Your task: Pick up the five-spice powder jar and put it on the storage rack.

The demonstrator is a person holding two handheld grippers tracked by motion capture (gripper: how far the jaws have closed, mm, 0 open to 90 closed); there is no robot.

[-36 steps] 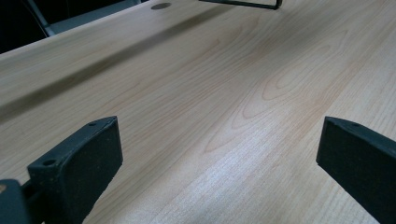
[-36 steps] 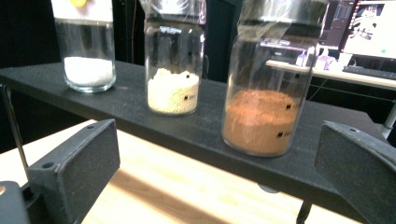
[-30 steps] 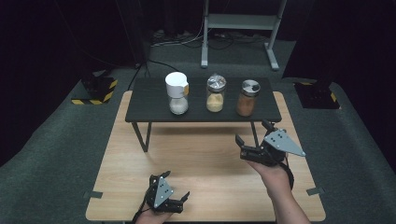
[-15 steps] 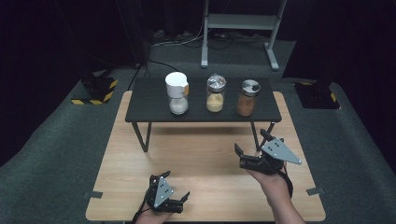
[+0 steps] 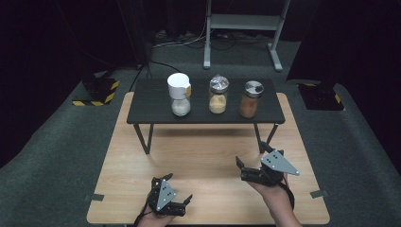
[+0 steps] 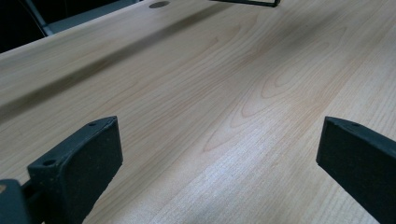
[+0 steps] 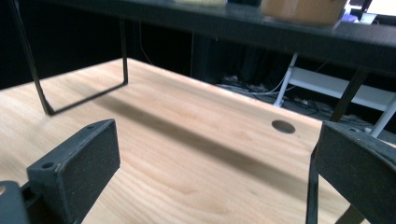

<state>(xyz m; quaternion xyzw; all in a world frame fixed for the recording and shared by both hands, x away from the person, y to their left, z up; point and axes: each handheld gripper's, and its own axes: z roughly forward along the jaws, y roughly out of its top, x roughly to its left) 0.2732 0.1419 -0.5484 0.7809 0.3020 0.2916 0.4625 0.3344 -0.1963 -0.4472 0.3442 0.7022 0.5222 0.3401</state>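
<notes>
My left gripper (image 5: 178,189) rests low on the wooden table (image 5: 203,156) near its front edge, jaws open and angled right; in the left gripper view its fingers (image 6: 74,158) stand wide apart over bare wood. My right gripper (image 5: 252,156) hovers at the front right, open, pointing left and toward the black shelf (image 5: 151,106). In the right gripper view nothing lies between its fingers (image 7: 77,158). On the shelf stand a white-capped jar (image 5: 179,94), a jar of yellow powder (image 5: 218,94) and a jar of brown powder (image 5: 250,99).
The shelf's thin black legs (image 7: 42,93) rise from the table ahead of the right gripper, and a cable hole (image 7: 283,126) sits in the wood. Dark carpet (image 5: 56,156) surrounds the table. A metal stand (image 5: 241,21) is behind it.
My right gripper has drawn back from the shelf toward the table's front edge. The left gripper has stayed put.
</notes>
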